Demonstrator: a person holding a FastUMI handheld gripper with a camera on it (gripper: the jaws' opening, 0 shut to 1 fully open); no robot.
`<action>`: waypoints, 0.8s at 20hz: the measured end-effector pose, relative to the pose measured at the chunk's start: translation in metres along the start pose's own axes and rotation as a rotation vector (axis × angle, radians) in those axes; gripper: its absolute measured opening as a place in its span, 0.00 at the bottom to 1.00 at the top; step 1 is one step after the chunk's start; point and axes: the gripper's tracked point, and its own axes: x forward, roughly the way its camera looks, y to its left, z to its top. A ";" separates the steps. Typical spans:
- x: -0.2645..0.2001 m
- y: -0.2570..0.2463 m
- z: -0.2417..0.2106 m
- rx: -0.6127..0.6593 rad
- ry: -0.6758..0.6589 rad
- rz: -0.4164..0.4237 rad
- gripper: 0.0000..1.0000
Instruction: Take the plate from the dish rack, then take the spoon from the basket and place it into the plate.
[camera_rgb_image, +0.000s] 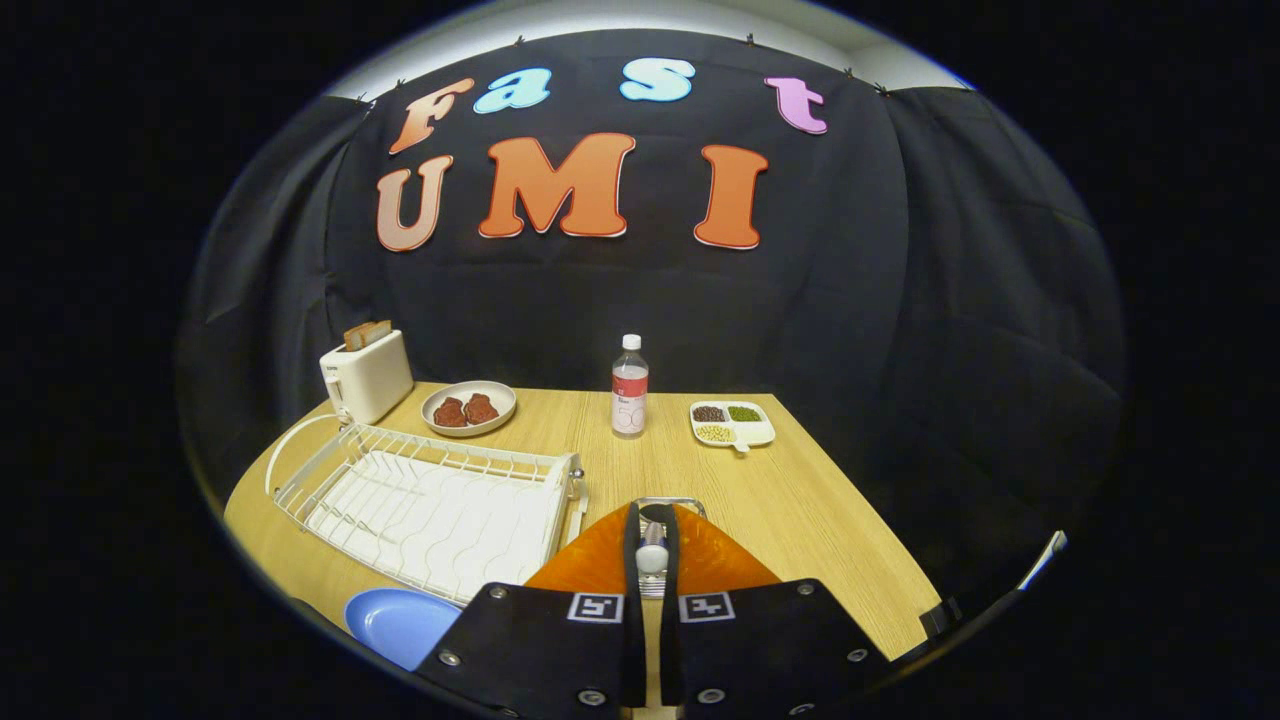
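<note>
Now gripper (652, 560) fingers pinch spoon (652, 556) handle above the basket (668, 505); blue plate (400, 622) lies beside rack (430, 500).

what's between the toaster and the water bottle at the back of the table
In the gripper view, a plate of two reddish-brown pieces sits between the toaster and the water bottle. The gripper is shut on a spoon.

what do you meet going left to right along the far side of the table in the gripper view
toaster → plate of meat → water bottle → divided tray of beans
</note>
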 end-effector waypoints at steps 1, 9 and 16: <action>-0.008 0.003 0.003 0.002 -0.005 0.003 0.06; -0.071 0.033 0.019 0.014 -0.038 0.027 0.06; -0.124 0.079 0.009 0.010 -0.050 0.077 0.06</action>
